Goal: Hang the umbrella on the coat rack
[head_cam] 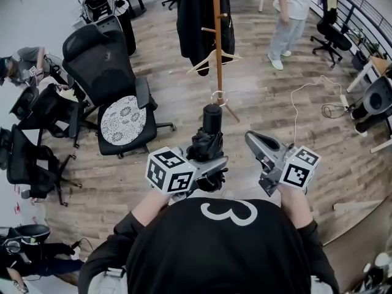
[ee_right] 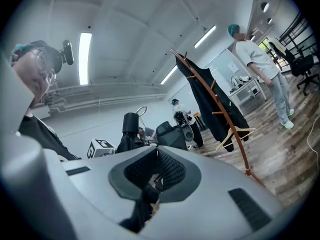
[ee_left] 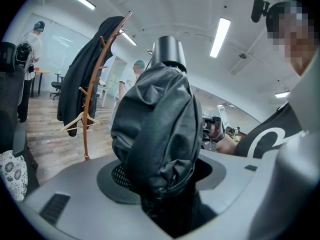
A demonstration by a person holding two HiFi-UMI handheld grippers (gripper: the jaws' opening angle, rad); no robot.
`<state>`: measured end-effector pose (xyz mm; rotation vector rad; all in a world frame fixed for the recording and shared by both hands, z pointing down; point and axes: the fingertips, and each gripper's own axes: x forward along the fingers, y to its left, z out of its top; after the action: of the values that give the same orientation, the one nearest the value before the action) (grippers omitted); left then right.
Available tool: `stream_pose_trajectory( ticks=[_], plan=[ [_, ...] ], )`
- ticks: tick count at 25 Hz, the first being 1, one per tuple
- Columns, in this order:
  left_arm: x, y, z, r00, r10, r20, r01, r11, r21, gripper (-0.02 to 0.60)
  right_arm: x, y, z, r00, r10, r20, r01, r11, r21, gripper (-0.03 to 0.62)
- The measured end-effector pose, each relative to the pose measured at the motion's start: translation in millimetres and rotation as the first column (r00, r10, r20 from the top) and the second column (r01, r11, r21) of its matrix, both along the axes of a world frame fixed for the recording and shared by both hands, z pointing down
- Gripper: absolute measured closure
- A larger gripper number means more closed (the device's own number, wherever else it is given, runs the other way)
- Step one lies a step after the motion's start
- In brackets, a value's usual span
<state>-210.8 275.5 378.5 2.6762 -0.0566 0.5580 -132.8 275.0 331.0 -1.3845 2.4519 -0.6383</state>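
The left gripper (ee_left: 165,181) was closed tight on the umbrella (ee_left: 157,129). Its two jaws squeezed the folded black cloth near the bottom. The umbrella stood straight up out of them. The round black handle (head_cam: 212,117) was at the top, and a thin loop (head_cam: 218,97) stuck up from it. The right gripper (ee_right: 157,154) was near it, on the person's other side. Its jaws were shut together and held nothing.

Farther out stood the coat rack (head_cam: 216,35), a tall wooden pole with little pegs. A black coat (head_cam: 195,11) hung on it, and a wooden hanger (head_cam: 213,59) hung lower down. The rack was well apart from the umbrella, with wooden floor (head_cam: 257,97) between them. To the left of the rack was a black office chair (head_cam: 104,60) with a patterned cushion (head_cam: 123,120). Another person (head_cam: 291,11) stood past the rack on the right.

So the job looked only partly done. The umbrella was picked up and held well, and that was the first part. It was not on the rack yet. I think what was left was to carry it over, lift it, slip the loop or the handle over a free peg, and then let go. The pegs were small, so the loop might miss.
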Motion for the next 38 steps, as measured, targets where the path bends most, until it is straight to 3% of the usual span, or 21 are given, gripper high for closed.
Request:
stream_pose_trajectory(
  ticks=[13,29,38],
  plan=[
    [107.2,-42.5,2.4,0.999,-0.036,0.020,0.036,0.999,0.018,0.311,105.7,-42.9,0.0,0.999,-0.037,0.018,0.037,0.999,0.020,0.566],
    [163.0,-94.3,18.2,0.999,0.005,0.032,-0.005,1.000,-0.019,0.310,161.8,-89.9,19.8,0.999,0.020,0.039,-0.019,1.000,-0.013,0.566],
    [195.1,-171.0,31.6,0.998,0.041,0.046,-0.038,0.998,-0.052,0.311,194.5,-167.2,33.5,0.997,0.054,0.056,-0.051,0.998,-0.048,0.566]
  ],
)
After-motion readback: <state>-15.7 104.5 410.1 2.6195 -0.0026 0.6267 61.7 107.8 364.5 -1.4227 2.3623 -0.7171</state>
